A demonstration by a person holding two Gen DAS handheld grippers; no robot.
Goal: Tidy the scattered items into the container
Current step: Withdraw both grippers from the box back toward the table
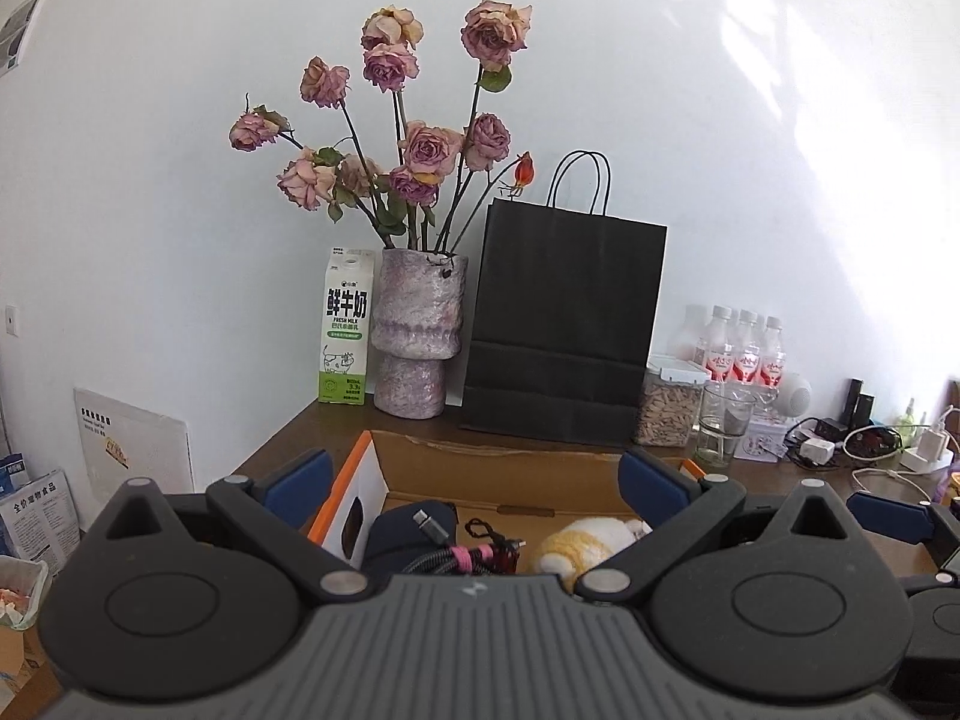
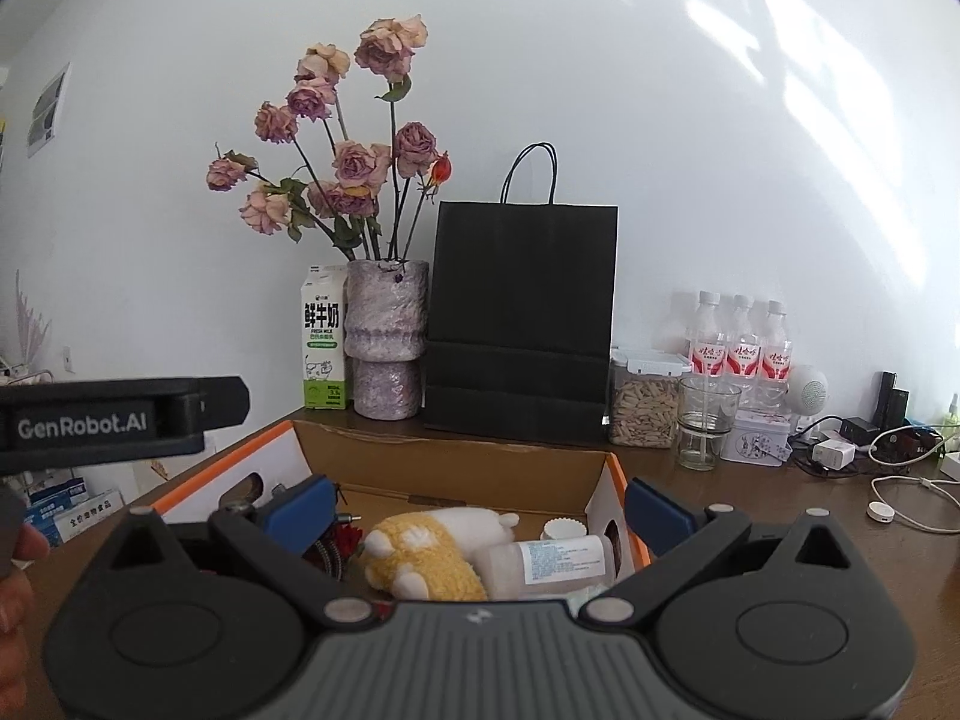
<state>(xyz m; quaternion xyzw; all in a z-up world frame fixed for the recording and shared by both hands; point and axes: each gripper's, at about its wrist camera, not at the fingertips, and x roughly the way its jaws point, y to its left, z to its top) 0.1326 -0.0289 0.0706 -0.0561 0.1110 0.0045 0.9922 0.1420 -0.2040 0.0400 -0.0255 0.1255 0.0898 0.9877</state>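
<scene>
An open cardboard box (image 1: 498,468) with orange edges sits on the brown table; it also shows in the right wrist view (image 2: 456,468). Inside lie a yellow and white plush toy (image 2: 426,552), a plastic bottle (image 2: 552,561) on its side, a coiled cable (image 1: 444,552) with a pink tie, and a dark pouch (image 1: 402,531). My left gripper (image 1: 474,480) is open and empty above the box's near side. My right gripper (image 2: 477,504) is open and empty above the box, over the toy and bottle.
At the back stand a milk carton (image 1: 347,327), a vase of dried roses (image 1: 417,336), a black paper bag (image 1: 564,324), a seed jar (image 1: 669,402), a glass (image 1: 723,423) and water bottles (image 1: 744,354). Chargers and cables (image 2: 888,456) lie at the right.
</scene>
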